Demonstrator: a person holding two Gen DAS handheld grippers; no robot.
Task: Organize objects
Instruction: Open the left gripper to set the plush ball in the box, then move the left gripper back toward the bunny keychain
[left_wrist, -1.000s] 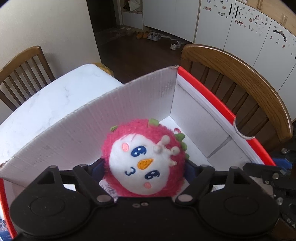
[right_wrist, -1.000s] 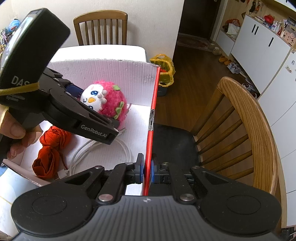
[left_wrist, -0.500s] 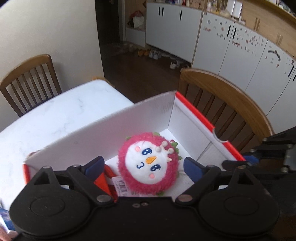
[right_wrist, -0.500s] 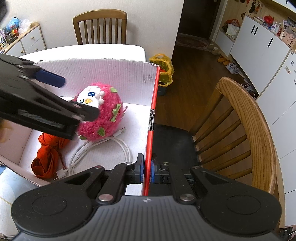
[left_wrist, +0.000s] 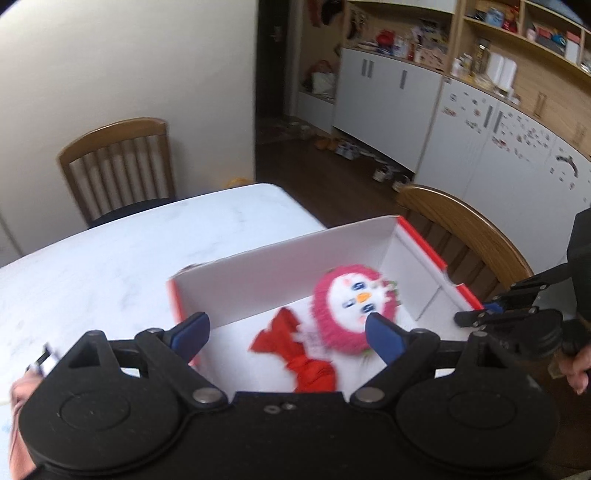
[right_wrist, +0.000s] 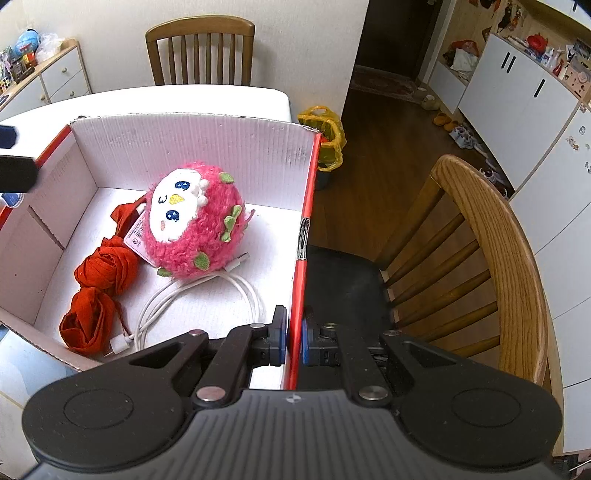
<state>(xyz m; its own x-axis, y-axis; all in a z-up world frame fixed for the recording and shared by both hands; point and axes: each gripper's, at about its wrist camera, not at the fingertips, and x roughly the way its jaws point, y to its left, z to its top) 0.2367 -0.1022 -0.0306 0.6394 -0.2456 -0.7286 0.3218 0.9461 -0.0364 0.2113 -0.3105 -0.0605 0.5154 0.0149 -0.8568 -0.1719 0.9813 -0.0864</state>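
While the left gripper (left_wrist: 286, 332) is hanging above the box (left_wrist: 280, 273) with fingers spread wide and empty, the pink plush toy (left_wrist: 352, 304) is lying inside beside a red cloth (left_wrist: 299, 350). In the right view, the right gripper (right_wrist: 294, 338) is pinching the box's red wall; the toy looks light and squashy, best squeezed across its round body.

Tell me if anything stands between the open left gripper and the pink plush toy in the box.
Nothing visible does. The left gripper hangs open above the box, with only air down to the pink plush toy. The red cloth and white cable lie beside and under the toy, not over it.
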